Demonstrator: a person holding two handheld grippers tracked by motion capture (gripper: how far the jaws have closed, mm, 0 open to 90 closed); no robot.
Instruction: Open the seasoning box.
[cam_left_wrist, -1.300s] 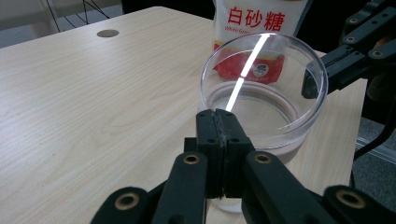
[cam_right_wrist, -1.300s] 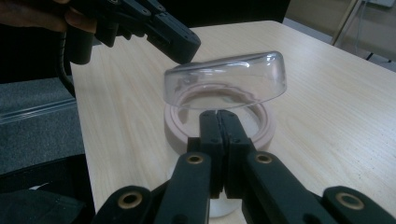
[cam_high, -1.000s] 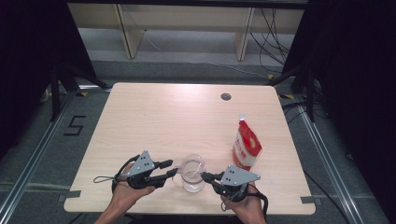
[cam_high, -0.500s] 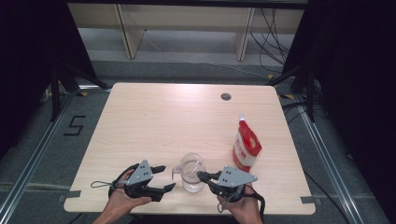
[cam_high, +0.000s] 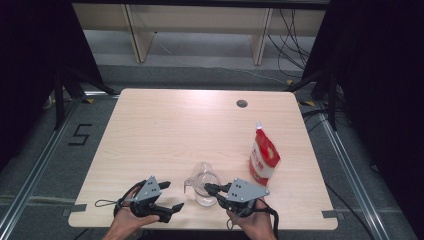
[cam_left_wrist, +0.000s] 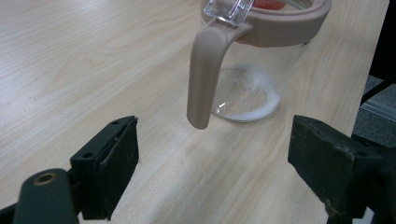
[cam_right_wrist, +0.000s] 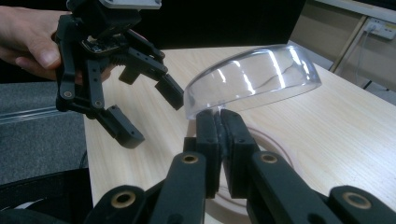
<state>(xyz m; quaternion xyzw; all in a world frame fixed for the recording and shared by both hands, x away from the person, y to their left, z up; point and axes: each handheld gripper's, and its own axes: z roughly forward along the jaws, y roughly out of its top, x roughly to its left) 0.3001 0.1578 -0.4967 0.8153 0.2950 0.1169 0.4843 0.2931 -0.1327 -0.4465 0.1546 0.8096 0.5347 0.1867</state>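
A clear jug (cam_high: 202, 181) with a beige rim (cam_left_wrist: 285, 25) and a beige handle (cam_left_wrist: 201, 79) stands near the table's front edge. White residue lies on its bottom. My right gripper (cam_high: 208, 188) is shut on the edge of the jug's clear lid (cam_right_wrist: 254, 77), which is tilted up above the rim (cam_right_wrist: 275, 144). My left gripper (cam_high: 172, 196) is just left of the jug, and its jaws have just been opening. They stand wide apart (cam_left_wrist: 219, 140) with nothing between them, the handle a little ahead. The right gripper view has the left gripper (cam_right_wrist: 140, 112) open beside the lid.
A red and white pouch (cam_high: 264, 160) stands upright right of the jug. The wooden table (cam_high: 175, 130) has a cable hole (cam_high: 242, 103) at the back right. Beyond it is a shelf frame, with dark curtains at both sides.
My left gripper has let go of the jug's handle, opened wide and drawn back left toward the front edge. The right gripper and the jug stayed in place.
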